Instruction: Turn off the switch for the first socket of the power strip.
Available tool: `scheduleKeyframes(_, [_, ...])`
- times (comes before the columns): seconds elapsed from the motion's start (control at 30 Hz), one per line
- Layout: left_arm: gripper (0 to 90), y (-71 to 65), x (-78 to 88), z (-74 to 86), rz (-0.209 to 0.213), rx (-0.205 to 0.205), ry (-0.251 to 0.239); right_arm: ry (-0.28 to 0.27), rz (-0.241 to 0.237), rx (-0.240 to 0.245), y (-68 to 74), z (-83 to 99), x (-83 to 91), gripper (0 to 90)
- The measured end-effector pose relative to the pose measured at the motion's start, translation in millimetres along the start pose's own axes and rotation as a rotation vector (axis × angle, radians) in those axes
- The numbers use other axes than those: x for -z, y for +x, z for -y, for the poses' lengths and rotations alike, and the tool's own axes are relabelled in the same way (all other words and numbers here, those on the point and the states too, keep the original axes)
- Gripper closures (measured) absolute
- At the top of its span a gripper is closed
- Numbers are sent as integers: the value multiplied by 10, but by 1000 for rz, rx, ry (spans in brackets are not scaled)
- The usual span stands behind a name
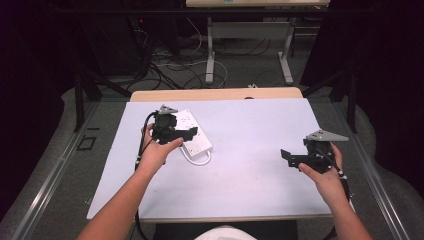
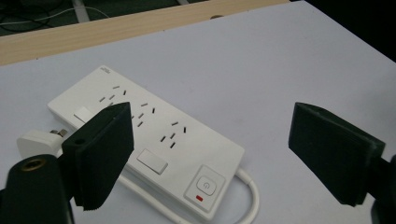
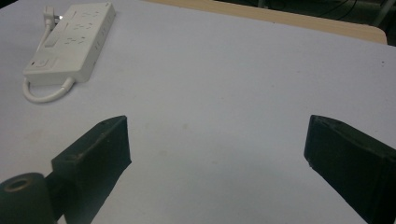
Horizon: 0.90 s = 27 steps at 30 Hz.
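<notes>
While hovering just above the strip [image 1: 189, 118] at the far left of the table [image 1: 250, 165], holds the left claw [image 1: 193, 133] wide apart, with nothing between the pads. Parks the right claw [image 1: 285, 155] low over the bare sheet at the near right, well apart from the strip, spread just as wide and just as empty.

Reads as the approach stage: lined up on the strip but not yet touching it. Calls next, most likely, for a short drop of the left claw and a squeeze across the strip's short width, with the pads square to the long sides so that the smooth casing does not twist out. Could also mean a reach for the plug [image 2: 33, 140] at the far end, a smaller and fiddlier target.

Lies flat and slightly askew: a long, low white block in glossy hard plastic with rounded corners, dotted with rows of dark socket slots. Carries a square switch [image 2: 205, 185] with a red mark at the near end, plus two blank white tabs on top. Trails a thick, rubbery white cord [image 2: 251, 198], looped from the switch end back along the side toward the plug. Sits on a matte, pale sheet laid over a light wooden top. Shows claw pads of black, wedge-shaped foam with finely ribbed faces.
</notes>
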<state>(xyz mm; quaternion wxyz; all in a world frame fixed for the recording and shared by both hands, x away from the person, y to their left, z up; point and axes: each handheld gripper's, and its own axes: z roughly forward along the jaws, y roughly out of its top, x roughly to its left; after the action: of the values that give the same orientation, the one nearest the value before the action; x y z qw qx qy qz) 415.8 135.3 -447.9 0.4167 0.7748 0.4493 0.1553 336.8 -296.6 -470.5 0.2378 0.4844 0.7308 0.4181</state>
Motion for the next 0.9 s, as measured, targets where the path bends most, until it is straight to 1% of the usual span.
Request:
scheduleKeyframes(0.03, [25,2,6,10,7,-6,-2,-1,-3,2,0,2,-2,63])
scheduleKeyframes(0.07, [1,2,20,22,8,-6,-1,2,-2,-5,6,0,1,63])
scheduleKeyframes(0.13, [2,10,57,50,16,-6,-9,-6,3,1,2,3,-3,63])
scheduleKeyframes(0.2, [2,16,98,82,15,-10,-8,-6,10,9,-3,1,5,63])
scheduleKeyframes(0.23, [2,21,122,98,10,-8,-12,-2,8,-4,8,-2,13,63])
scheduleKeyframes(0.27, [2,26,149,111,7,-7,-19,-4,4,-3,11,-5,14,63])
scheduleKeyframes(0.3, [2,37,185,121,15,1,-25,-9,9,8,6,-8,17,63])
scheduleKeyframes(0.33, [2,48,221,130,21,9,-31,-10,9,8,8,-12,22,63])
scheduleKeyframes(0.37, [2,57,252,140,15,17,-42,-16,11,7,12,-13,21,62])
scheduleKeyframes(0.4, [2,73,293,144,25,20,-42,-18,9,8,16,-11,22,55])
scheduleKeyframes(0.43, [2,79,326,154,26,32,-56,-16,6,7,19,-8,24,45])
scheduleKeyframes(0.47, [2,90,363,162,29,40,-63,-11,1,16,15,-6,25,34])
scheduleKeyframes(0.5, [2,99,397,170,32,44,-71,-6,-2,15,18,-5,27,26])
scheduleKeyframes(0.57, [1,115,464,183,35,38,-67,-7,-3,17,15,-4,26,17])
scheduleKeyframes(0.6, [1,120,492,192,26,35,-72,-12,0,14,15,-4,24,9])
scheduleKeyframes(0.63, [1,127,521,198,24,31,-69,-7,-10,6,14,-8,29,5])
scheduleKeyframes(0.7, [2,134,573,217,16,31,-63,-15,-9,-10,18,-10,27,0])
scheduleKeyframes(0.77, [1,146,621,237,1,26,-55,-16,-8,-4,7,-13,30,0])
scheduleKeyframes(0.83, [1,158,666,254,-8,11,-49,-11,-7,-8,6,-21,45,0])
scheduleKeyframes(0.87, [1,159,688,265,-16,17,-49,-18,1,-18,12,-24,43,0])
scheduleKeyframes(0.9, [2,166,712,271,-18,15,-51,-15,1,-18,8,-28,51,0])
